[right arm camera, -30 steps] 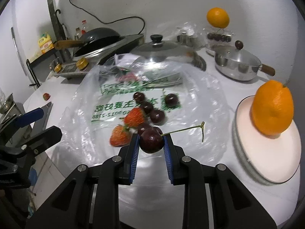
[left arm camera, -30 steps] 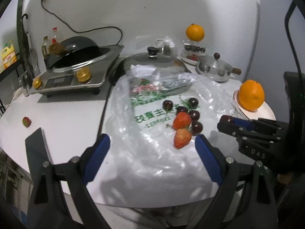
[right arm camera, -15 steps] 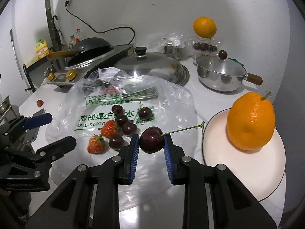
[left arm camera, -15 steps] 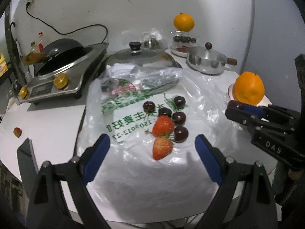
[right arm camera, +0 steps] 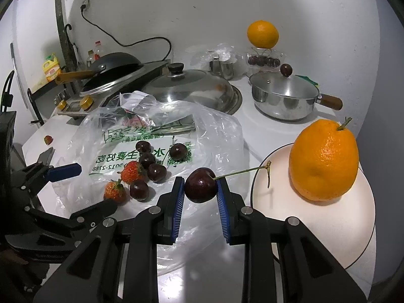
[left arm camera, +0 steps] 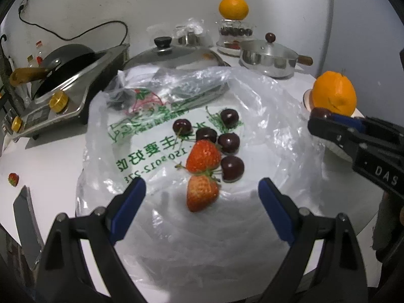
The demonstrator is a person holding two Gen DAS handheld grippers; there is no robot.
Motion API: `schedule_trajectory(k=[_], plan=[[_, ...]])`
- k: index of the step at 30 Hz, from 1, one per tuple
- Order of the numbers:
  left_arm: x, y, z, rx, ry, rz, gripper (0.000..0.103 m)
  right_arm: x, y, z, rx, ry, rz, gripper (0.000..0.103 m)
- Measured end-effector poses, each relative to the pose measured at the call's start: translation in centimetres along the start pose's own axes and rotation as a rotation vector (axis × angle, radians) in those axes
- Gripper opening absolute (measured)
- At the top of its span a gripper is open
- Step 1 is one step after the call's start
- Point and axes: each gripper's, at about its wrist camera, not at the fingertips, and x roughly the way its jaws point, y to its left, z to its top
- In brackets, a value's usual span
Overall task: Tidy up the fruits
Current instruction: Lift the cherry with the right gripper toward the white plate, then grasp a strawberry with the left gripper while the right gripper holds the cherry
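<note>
Cherry (right arm camera: 200, 188): clamped in right gripper (right arm camera: 200, 189), now nearer the plate (right arm camera: 328, 217) holding the orange (right arm camera: 324, 160).
Left gripper (left arm camera: 202, 197): jaws wide apart, empty, now closer over the strawberries (left arm camera: 202, 194).

A lidded steel saucepan (right arm camera: 284, 96) sits beside a domed lid (right arm camera: 192, 89) and wok (right arm camera: 113, 63).

Plate (left arm camera: 335, 149), far right: mostly hidden behind right claw (left arm camera: 318, 118) and orange (left arm camera: 334, 96). Held cherry (left arm camera: 318, 112): only top visible. Nearest strawberry (left arm camera: 202, 193): blurred. Glass container (right arm camera: 263, 60), far: contents too small to identify. Bench (left arm camera: 50, 156): near edge cut off.
</note>
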Motion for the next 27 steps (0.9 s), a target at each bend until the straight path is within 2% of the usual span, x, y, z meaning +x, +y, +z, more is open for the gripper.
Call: schedule_trajectory(k=[2, 5, 9, 10, 12, 23, 27], plan=[[0.4, 0.2, -0.1, 0.000, 0.011, -0.004, 0.091, 0.1, 0.1, 0.0, -0.001, 0.001, -0.002, 0.028], [1.1, 0.4, -0.1, -0.013, 0.031, -0.016, 0.080, 0.5, 0.1, 0.0, -0.002, 0.006, -0.001, 0.028], [1.9, 0.6, -0.2, -0.007, 0.040, -0.015, 0.079, 0.9, 0.3, -0.1, -0.002, 0.018, 0.000, 0.028], [2.1, 0.7, -0.3, -0.009, 0.043, -0.017, 0.077, 1.0, 0.3, -0.1, -0.002, 0.020, -0.001, 0.028], [2.5, 0.9, -0.4, -0.013, 0.055, -0.026, 0.065, 1.1, 0.4, 0.0, -0.005, 0.024, -0.006, 0.028], [3.8, 1.5, -1.0, -0.008, 0.078, -0.040, 0.049, 1.6, 1.1, -0.1, -0.020, 0.039, -0.012, 0.028], [3.7, 1.3, -1.0, 0.002, 0.075, -0.063, 0.038, 1.5, 1.2, -0.1, -0.022, 0.039, -0.015, 0.028]])
